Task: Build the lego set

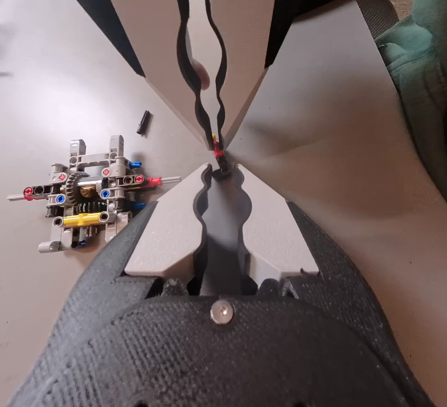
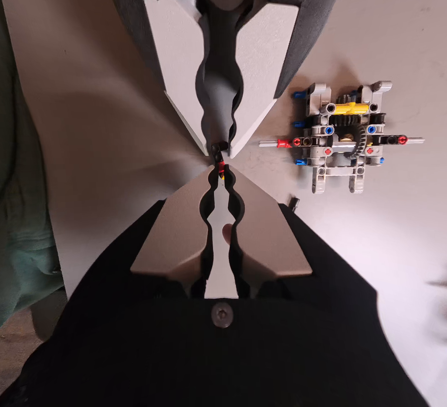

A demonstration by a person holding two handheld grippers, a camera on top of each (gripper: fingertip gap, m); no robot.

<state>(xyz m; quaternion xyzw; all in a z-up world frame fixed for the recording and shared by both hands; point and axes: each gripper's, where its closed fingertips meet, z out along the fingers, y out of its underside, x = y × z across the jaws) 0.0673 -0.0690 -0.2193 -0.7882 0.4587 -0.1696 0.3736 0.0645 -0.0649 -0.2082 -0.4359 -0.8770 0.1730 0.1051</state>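
My two grippers meet tip to tip over a pale table [image 1: 314, 129]. Between them is a small part: a black angled connector [image 1: 222, 170] with a red and yellow pin [image 1: 217, 151] pushed into it. My left gripper [image 1: 223, 165] is shut on the black connector end, which also shows in the right wrist view [image 2: 217, 147]. My right gripper [image 2: 220, 168] is shut on the red and yellow pin [image 2: 221, 169]; it also shows in the left wrist view [image 1: 216, 147]. A person's fingertip [image 2: 227, 234] shows behind my right fingers.
A grey gear assembly [image 1: 89, 192] with blue, red and yellow pins lies on the table, to the right in the right wrist view [image 2: 348, 139]. A loose black pin [image 1: 143, 122] lies near it. Green cloth [image 1: 416, 56] hangs past the table edge. Only a small space, under 4 cm, lies between the two pairs of fingers.
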